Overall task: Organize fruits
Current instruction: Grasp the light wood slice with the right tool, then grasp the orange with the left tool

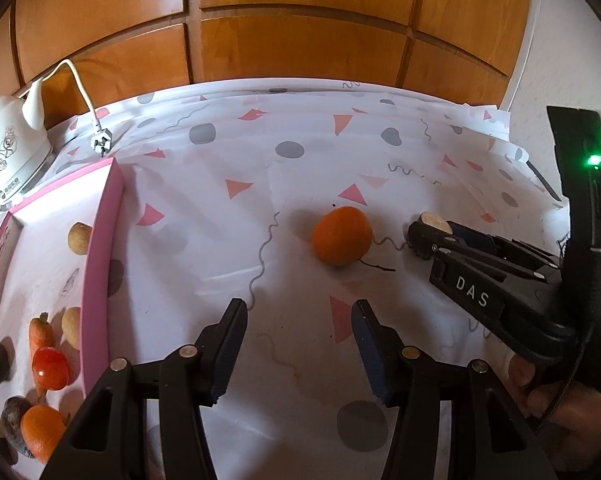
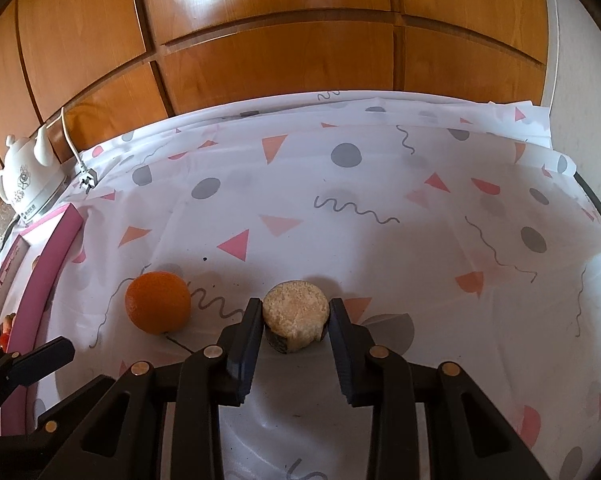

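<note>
Between the two fingers of the right gripper (image 2: 296, 320), a round tan piece of food with a dark skin (image 2: 295, 314) is seen, cut flat on top. Both fingers are set close against its sides, though a firm squeeze cannot be told for sure. An orange (image 2: 158, 307) is found just to its left on the spotted tablecloth (image 2: 380, 216), not touched by anything. The fingers of the left gripper (image 1: 299, 316) are spread wide apart, and nothing is held between them. More food is kept in the pink tray (image 1: 100, 264) on the left: a tomato (image 1: 50, 368), a carrot (image 1: 41, 330) and another orange (image 1: 40, 428).
</note>
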The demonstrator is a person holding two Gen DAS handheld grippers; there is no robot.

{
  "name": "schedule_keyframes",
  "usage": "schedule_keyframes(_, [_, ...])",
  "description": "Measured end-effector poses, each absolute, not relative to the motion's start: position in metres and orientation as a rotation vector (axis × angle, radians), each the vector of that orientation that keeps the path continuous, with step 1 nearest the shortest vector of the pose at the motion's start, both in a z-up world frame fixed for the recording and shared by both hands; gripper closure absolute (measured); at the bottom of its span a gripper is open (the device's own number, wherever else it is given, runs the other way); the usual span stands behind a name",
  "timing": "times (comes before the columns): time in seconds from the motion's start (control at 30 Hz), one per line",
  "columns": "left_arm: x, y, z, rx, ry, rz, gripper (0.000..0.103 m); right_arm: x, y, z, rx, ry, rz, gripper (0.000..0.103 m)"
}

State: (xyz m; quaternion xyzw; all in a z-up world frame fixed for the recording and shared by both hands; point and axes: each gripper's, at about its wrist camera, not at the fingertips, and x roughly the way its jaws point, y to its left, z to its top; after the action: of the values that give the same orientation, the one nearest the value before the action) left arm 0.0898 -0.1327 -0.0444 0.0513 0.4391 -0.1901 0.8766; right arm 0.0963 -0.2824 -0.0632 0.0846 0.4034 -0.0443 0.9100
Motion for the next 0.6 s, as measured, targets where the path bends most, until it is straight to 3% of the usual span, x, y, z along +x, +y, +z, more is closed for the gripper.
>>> schedule_keyframes(0.6, [0.122,-0.148,-0.041,0.057,0.907,-0.459,0.048,0.096,-0.282,-0.066,0.192,0.824,-0.087,0.070])
